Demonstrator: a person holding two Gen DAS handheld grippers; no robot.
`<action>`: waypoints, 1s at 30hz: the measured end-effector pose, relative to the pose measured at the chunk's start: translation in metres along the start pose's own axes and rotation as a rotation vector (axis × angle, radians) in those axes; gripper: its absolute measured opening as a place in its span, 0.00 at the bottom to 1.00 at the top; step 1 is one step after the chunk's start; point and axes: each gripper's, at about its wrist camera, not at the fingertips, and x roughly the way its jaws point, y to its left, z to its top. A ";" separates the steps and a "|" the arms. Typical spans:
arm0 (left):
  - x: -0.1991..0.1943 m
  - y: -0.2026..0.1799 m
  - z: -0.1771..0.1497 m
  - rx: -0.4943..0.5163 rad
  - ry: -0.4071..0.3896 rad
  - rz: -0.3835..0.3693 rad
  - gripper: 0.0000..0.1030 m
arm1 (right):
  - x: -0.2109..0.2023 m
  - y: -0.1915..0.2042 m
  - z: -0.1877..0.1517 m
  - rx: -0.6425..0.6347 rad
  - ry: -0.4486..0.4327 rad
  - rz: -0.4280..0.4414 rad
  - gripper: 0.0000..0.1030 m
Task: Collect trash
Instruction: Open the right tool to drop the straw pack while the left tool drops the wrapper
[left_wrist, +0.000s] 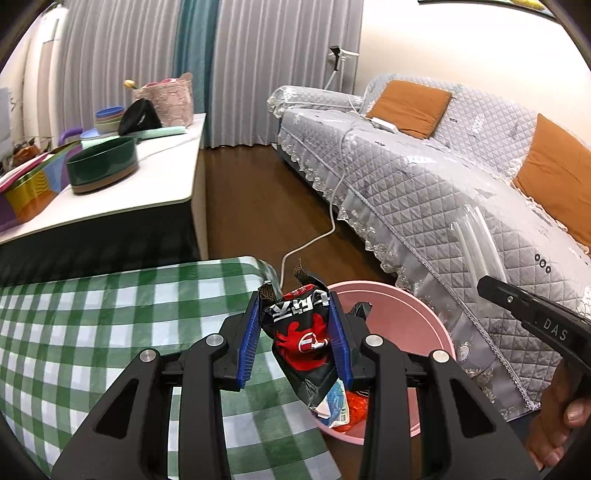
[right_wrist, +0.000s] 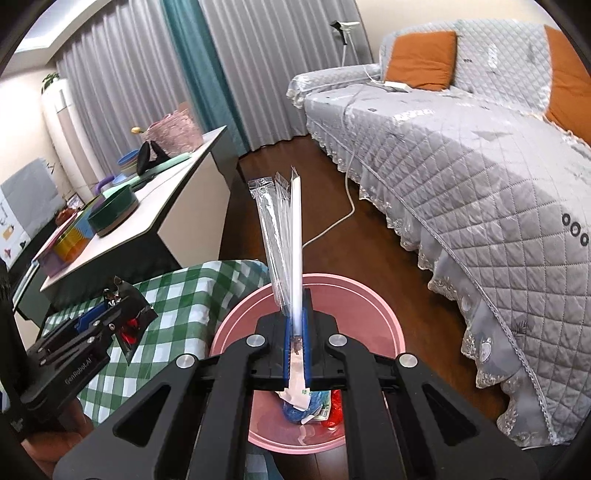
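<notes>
The mouth of the pink bin (right_wrist: 388, 325) is left open from above, though its bottom is already taken up by blue and red wrappers (right_wrist: 314, 404). One side is hemmed in by the green checked table (left_wrist: 92, 332), the other by the quilted sofa (right_wrist: 480, 184). A strip of bare wood floor (left_wrist: 258, 206) is left between them, crossed by a white cable (left_wrist: 325, 232).
</notes>
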 end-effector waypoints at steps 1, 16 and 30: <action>0.002 -0.002 0.000 0.007 0.001 -0.005 0.34 | 0.001 -0.001 0.000 0.004 0.001 -0.003 0.05; 0.021 -0.016 0.000 0.043 0.024 -0.049 0.34 | 0.008 -0.004 -0.002 0.006 0.020 -0.006 0.05; 0.020 -0.023 0.002 0.064 0.022 -0.053 0.52 | 0.021 -0.014 -0.004 0.035 0.060 -0.072 0.73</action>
